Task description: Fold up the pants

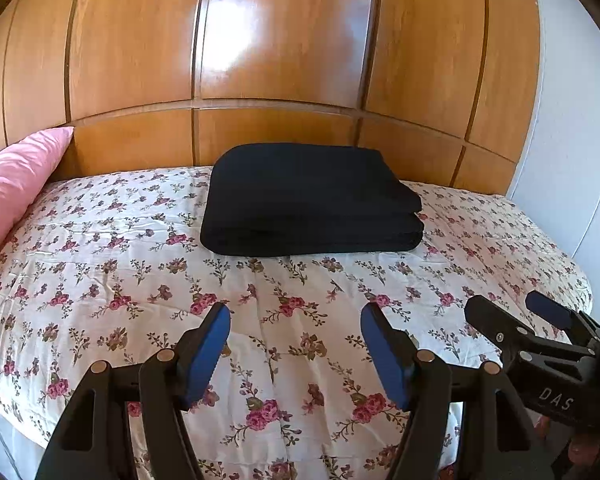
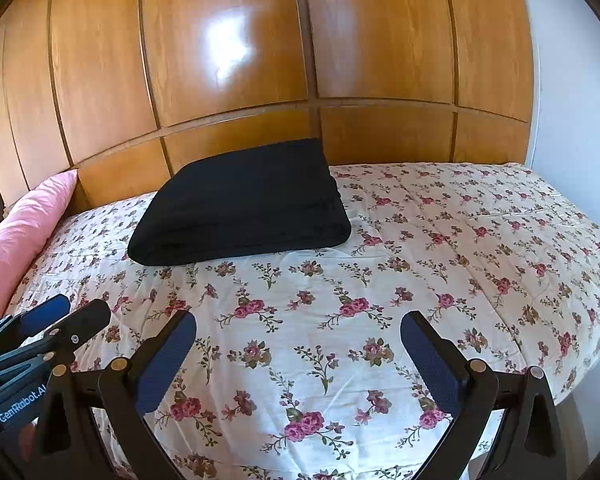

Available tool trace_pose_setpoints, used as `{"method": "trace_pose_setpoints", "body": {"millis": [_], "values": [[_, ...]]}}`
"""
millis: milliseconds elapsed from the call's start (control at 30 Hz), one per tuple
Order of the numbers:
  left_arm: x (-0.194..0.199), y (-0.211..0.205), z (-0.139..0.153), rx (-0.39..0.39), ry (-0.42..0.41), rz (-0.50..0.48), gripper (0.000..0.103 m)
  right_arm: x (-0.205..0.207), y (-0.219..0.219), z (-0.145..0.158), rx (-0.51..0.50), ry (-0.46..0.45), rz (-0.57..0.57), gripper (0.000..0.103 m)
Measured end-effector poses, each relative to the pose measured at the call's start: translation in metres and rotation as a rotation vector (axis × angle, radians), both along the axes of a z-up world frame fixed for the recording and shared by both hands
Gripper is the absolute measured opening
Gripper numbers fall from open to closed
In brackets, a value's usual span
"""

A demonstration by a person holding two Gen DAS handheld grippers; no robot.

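A: What fills most of the frame?

B: The glossy wooden panelling [image 1: 284,40], across the whole upper half of both views, with a bright glare patch near the top centre. A pale wall [image 1: 572,140] runs down the right edge.

A: And below that?

B: The bed, covered with a white quilt printed with pink roses [image 1: 140,280], takes up the lower half. It is bare across the middle and bottom of the frame, so nothing lies between the grippers and the far side.

A: Where are the pants?

B: The black pants [image 1: 308,200] sit folded in a thick, tidy rectangle at the centre of the left wrist view, against the panelling. In the right wrist view they [image 2: 240,208] appear left of centre, the stacked layers showing along the near edge.

A: Anything else on the bed?

B: A pink pillow [image 1: 16,184] leans at the left edge of the frame, well apart from the pants.

A: The grippers?

B: The left gripper [image 1: 296,354] is at the bottom centre of its own view, jaws spread wide, blue pads facing each other with only quilt between them. It holds nothing. The right gripper [image 2: 298,360] likewise stands released and empty above the quilt. Each shows in the other's bottom corner, neither touching the pants.
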State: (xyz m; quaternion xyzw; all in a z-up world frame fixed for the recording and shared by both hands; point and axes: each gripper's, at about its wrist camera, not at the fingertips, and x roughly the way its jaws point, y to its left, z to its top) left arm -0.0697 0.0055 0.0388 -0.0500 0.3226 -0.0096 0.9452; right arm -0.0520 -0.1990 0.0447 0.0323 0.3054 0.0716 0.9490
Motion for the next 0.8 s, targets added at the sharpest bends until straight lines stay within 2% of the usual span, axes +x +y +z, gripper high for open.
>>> {"method": "trace_pose_setpoints", "body": {"millis": [800], "values": [[0.0024, 0.0038, -0.0046, -0.019, 0.031, 0.023, 0.069, 0.0019, 0.0022, -0.0033, 0.006, 0.020, 0.007, 0.103]]}}
